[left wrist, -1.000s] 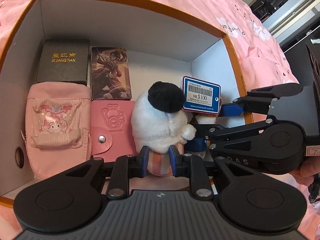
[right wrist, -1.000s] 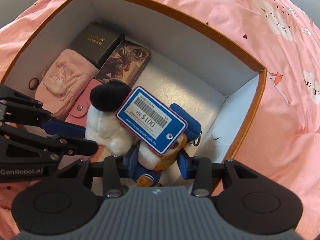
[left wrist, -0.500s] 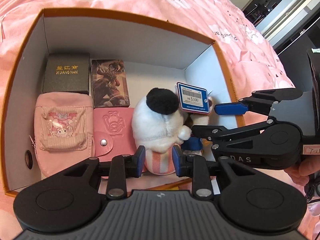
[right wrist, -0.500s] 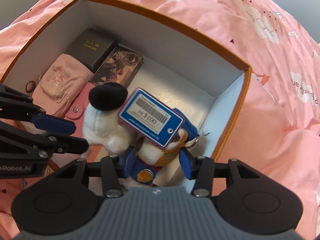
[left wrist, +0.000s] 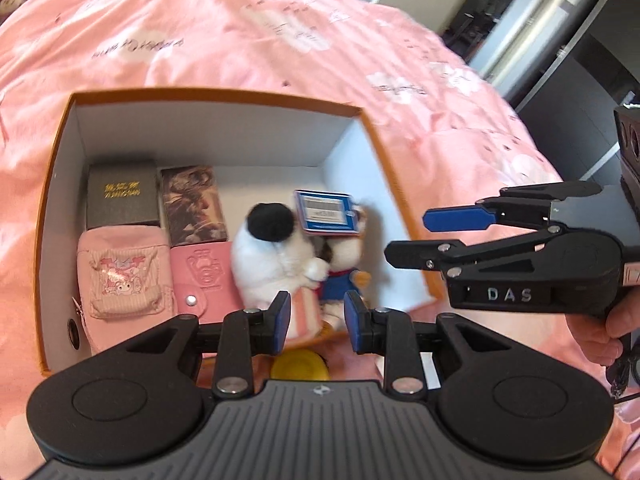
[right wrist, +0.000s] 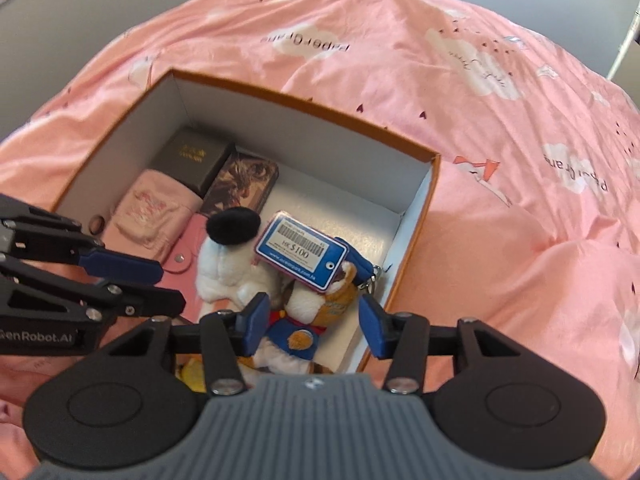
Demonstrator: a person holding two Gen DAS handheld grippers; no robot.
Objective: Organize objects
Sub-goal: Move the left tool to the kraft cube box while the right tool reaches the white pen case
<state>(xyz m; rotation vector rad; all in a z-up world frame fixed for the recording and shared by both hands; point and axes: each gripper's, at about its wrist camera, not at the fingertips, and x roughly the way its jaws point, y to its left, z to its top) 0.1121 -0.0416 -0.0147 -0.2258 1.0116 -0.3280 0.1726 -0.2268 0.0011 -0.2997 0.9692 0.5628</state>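
Fluffy white plush toy with a black ear (left wrist: 276, 264) sits inside the orange-rimmed cardboard box (left wrist: 216, 94). Both the left gripper (left wrist: 314, 318) and right gripper (right wrist: 314, 322) hang released above it, jaws just opened, holding nothing. Its 1 dangling blue price tag (right wrist: 300, 256) could snag a finger, tipping both toys.

- Bright, even daylight falls on the pink bedspread (left wrist: 248, 40).
- The box (left wrist: 208, 136) interior lies in soft shade.
- The left wrist view is smeared by motion blur; the right is sharper.
- Fisheye bending curves both views' edges.
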